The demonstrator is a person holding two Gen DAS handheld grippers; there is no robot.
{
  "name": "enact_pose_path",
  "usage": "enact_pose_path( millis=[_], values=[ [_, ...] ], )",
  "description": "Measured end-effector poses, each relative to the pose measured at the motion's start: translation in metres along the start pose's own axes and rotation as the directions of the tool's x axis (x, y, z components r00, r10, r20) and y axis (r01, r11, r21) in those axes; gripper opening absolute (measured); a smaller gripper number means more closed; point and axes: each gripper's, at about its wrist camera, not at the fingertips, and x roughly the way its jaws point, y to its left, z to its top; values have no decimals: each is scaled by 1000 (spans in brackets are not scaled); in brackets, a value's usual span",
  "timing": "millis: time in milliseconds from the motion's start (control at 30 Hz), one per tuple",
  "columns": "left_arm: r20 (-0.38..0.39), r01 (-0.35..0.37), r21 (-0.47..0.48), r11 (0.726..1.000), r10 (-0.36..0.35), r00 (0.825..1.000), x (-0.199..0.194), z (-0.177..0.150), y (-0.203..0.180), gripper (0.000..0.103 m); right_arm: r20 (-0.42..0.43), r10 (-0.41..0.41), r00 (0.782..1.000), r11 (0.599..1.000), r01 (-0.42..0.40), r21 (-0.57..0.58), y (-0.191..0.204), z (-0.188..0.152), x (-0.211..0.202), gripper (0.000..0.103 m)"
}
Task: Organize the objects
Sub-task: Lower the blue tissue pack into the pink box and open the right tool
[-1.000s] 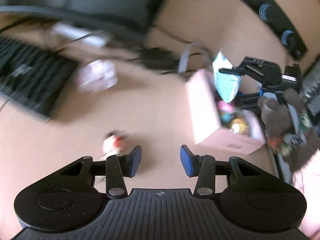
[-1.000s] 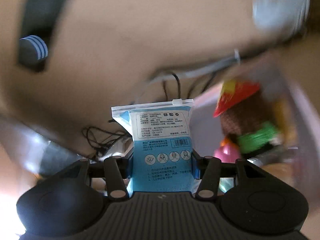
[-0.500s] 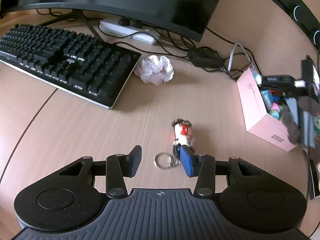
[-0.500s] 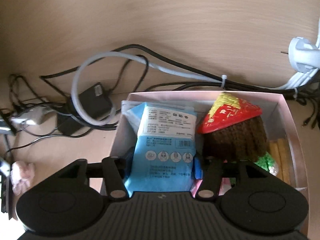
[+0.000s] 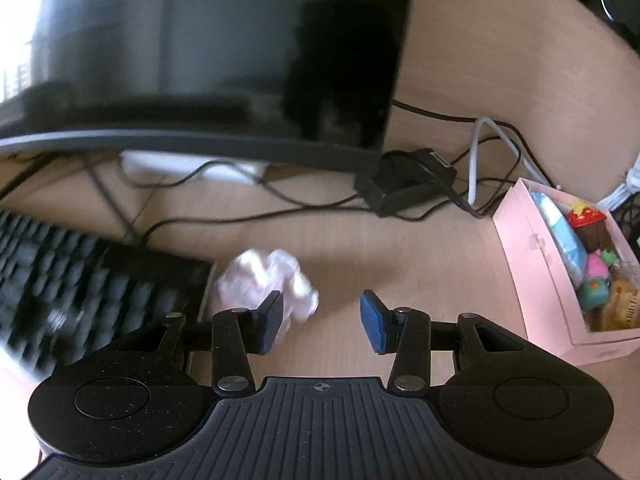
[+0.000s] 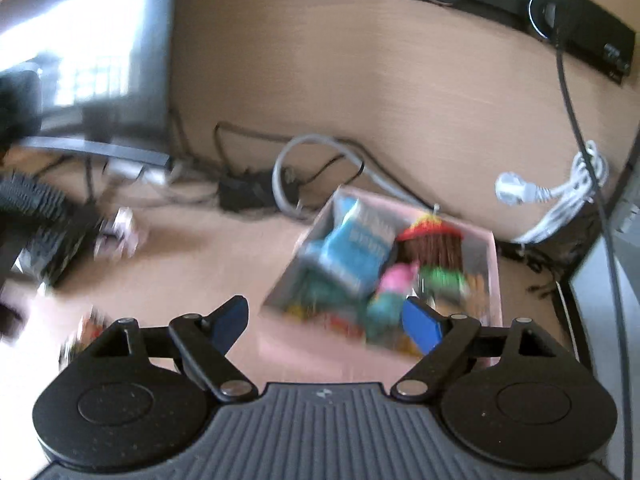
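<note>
A: Where is the crumpled tissue (image 5: 266, 282) found, relative to the left gripper (image 5: 321, 318)?

B: It is seen just ahead and left of the spread, empty jaws, touching the keyboard (image 5: 88, 284); no long axis is shown, since it is a ball. The left gripper is judged nearer.

A: And the right gripper (image 6: 324, 322)?

B: It is held open, empty, above the pink box (image 6: 495, 264), where the blue packet (image 6: 352, 248) is lodged. No writing can be read through the blur.
</note>
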Motion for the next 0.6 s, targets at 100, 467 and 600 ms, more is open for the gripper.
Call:
enact_pose_path(
  millis=[100, 467, 600],
  values=[
    [-11, -4, 25, 1000, 4, 1000, 19, 7, -5, 46, -25, -21, 999, 997, 19, -68, 15, -30, -19, 85],
    [-33, 393, 33, 919, -392, 919, 24, 22, -108, 47, -101, -212, 972, 977, 215, 11, -9, -72, -42, 85],
    [-68, 312, 138, 940, -306, 950, 33, 18, -155, 47, -104, -297, 949, 954, 300, 13, -25, -75, -31, 67]
  ],
)
